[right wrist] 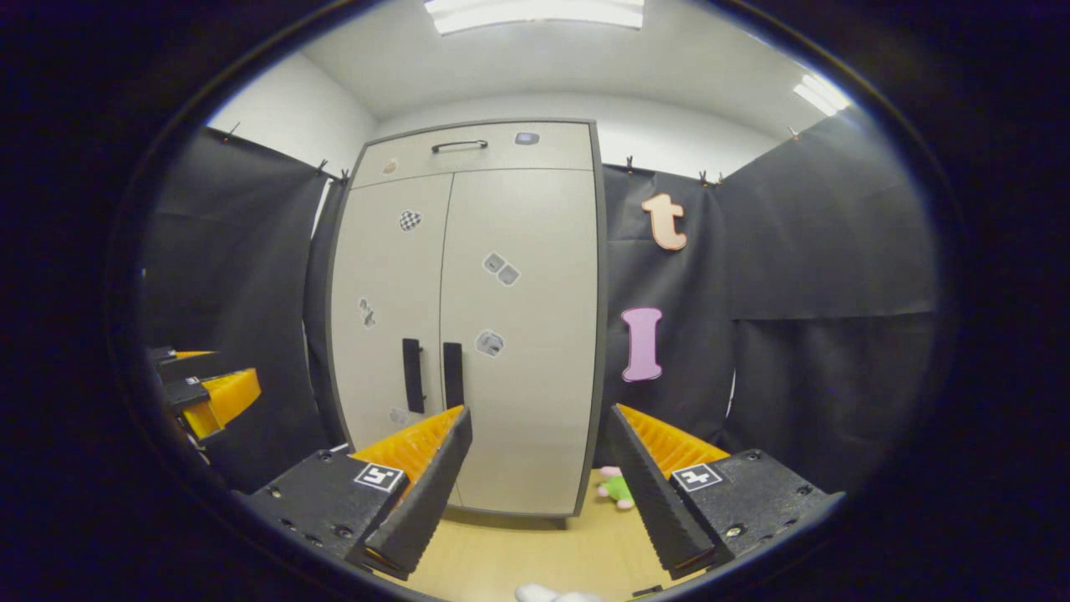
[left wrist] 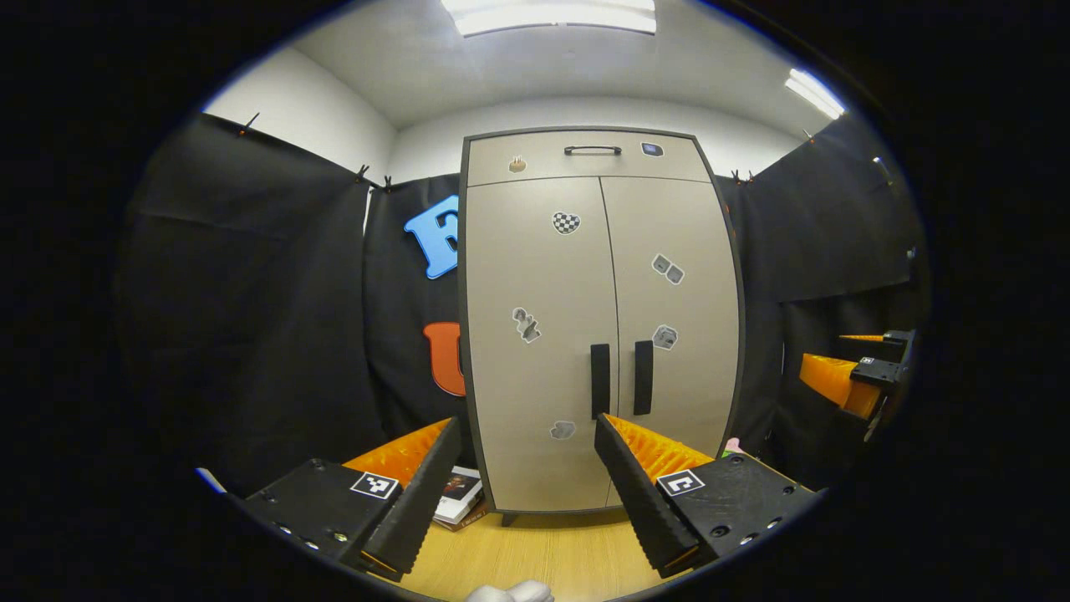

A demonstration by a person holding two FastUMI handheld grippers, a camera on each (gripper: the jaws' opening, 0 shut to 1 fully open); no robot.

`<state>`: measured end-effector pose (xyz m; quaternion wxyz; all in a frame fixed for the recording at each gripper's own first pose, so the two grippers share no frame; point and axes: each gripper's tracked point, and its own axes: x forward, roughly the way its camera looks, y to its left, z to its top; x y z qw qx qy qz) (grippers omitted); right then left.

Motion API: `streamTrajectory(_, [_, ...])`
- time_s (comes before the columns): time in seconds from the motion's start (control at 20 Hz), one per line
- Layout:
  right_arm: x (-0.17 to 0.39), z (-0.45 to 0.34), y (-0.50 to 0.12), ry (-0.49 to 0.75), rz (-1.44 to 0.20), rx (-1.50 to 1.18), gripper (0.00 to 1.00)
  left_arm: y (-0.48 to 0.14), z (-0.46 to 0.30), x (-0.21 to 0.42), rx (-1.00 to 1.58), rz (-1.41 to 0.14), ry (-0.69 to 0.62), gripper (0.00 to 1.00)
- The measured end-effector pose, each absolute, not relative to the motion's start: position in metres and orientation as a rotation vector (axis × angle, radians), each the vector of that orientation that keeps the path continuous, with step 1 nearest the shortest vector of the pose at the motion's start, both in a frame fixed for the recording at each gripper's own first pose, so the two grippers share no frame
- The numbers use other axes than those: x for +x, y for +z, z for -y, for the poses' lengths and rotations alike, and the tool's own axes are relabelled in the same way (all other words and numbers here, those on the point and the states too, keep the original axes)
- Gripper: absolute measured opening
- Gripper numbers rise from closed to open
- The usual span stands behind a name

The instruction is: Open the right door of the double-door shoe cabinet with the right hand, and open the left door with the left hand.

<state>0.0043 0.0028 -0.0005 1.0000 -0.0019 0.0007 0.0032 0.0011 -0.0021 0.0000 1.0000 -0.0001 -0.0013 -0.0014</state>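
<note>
**Both doors shut, both grippers held open in front of the cabinet**

The shoe cabinet stands upright on the wooden floor, backed by the black cloth wall, with bare floor between it and both grippers. Its left door and right door lie flush and closed, meeting at a thin centre seam. A drawer front with a dark bar handle runs across the top. The left door handle and right door handle are vertical dark bars either side of the seam, low on the doors.

The left gripper faces the left door squarely, fingers spread wide, gripping nothing, well apart from the cabinet. In its own view the right gripper faces the right door and the cabinet's right edge, fingers likewise spread and empty, clear of the right door handle. Each gripper also appears at the far edge of the other's view, cut off there.

Books lie at the cabinet's lower left corner, partly hidden behind a left gripper finger. A small green and pink toy sits on the floor at the lower right corner, partly hidden. Stickers dot the doors; their pictures are too small to make out
</note>
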Motion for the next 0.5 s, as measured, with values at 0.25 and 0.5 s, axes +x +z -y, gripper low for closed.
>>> streamTrajectory(0.25, [0.011, -0.004, -0.003, -0.001, -0.008, -0.009, 1.00, -0.004, 0.000, 0.001, -0.002, -0.003, 0.000, 0.96])
streamTrajectory(0.5, [0.029, -0.014, -0.014, 0.001, -0.023, -0.016, 1.00, -0.009, -0.010, -0.004, 0.001, -0.011, 0.017, 0.96])
